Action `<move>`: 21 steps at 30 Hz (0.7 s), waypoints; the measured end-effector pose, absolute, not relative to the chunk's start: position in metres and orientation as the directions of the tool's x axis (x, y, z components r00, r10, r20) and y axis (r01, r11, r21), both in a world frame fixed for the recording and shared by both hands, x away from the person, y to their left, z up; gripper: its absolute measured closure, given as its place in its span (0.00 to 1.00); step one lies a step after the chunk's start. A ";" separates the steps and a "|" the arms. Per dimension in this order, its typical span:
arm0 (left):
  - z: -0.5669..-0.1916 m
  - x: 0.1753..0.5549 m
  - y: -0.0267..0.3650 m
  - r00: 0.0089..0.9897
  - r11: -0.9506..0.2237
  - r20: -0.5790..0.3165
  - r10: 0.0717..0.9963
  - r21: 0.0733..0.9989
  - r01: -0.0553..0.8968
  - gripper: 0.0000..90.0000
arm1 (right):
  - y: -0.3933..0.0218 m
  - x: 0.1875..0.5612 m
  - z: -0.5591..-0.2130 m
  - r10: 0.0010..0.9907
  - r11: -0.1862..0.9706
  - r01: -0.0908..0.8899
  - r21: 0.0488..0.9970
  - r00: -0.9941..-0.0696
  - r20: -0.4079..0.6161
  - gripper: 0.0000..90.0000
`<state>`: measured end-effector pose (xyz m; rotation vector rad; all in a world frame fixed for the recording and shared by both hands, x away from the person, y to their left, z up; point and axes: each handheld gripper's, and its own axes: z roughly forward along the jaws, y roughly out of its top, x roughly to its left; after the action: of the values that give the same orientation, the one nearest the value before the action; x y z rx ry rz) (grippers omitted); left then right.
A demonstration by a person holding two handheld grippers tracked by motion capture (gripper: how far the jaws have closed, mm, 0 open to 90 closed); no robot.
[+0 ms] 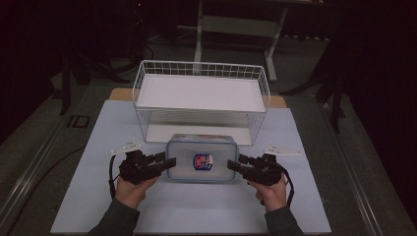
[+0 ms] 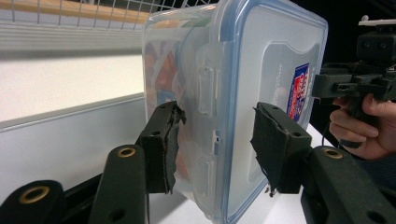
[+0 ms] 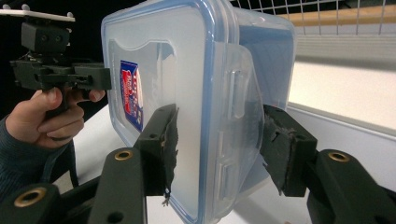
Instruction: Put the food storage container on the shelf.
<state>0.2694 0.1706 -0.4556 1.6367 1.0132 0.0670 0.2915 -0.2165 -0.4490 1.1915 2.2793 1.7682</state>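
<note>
A clear plastic container (image 1: 200, 160) with a blue-rimmed lid and a red and blue label sits near the front of the white table (image 1: 88, 196). My left gripper (image 1: 168, 162) is shut on its left end, pads either side of the side clip (image 2: 208, 84). My right gripper (image 1: 232, 164) is shut on the right end, with one pad (image 3: 163, 140) on the lid and the other on the base. In the left gripper view the container (image 2: 243, 70) stands between my jaws, and the right gripper (image 2: 327, 84) meets its far end. In the right gripper view the container (image 3: 187, 70) has the left gripper (image 3: 100, 77) at its far end.
A white wire basket rack (image 1: 201, 98) with an upper and a lower shelf stands just behind the container. A wooden strip (image 1: 120, 93) runs along the table's far edge. Dark floor and a table frame (image 1: 236, 24) lie beyond.
</note>
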 end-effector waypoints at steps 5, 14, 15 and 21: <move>-0.451 0.268 0.173 0.628 0.029 -0.449 0.636 0.827 0.562 0.57 | -0.214 0.290 -0.445 0.567 0.070 0.538 0.840 -0.714 0.410 0.54; -0.440 0.264 0.174 0.637 0.039 -0.443 0.631 0.838 0.544 0.57 | -0.213 0.287 -0.430 0.567 0.076 0.511 0.856 -0.729 0.384 0.54; -0.440 0.264 0.174 0.637 0.039 -0.443 0.631 0.838 0.544 0.57 | -0.213 0.287 -0.430 0.567 0.076 0.511 0.856 -0.729 0.384 0.54; -0.425 0.264 0.176 0.648 0.033 -0.423 0.633 0.851 0.524 0.57 | -0.211 0.287 -0.417 0.561 0.080 0.486 0.870 -0.744 0.364 0.54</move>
<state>0.2640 0.1760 -0.4245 1.6185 0.9727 0.1090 0.2870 -0.2112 -0.4174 1.0974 2.2603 1.7758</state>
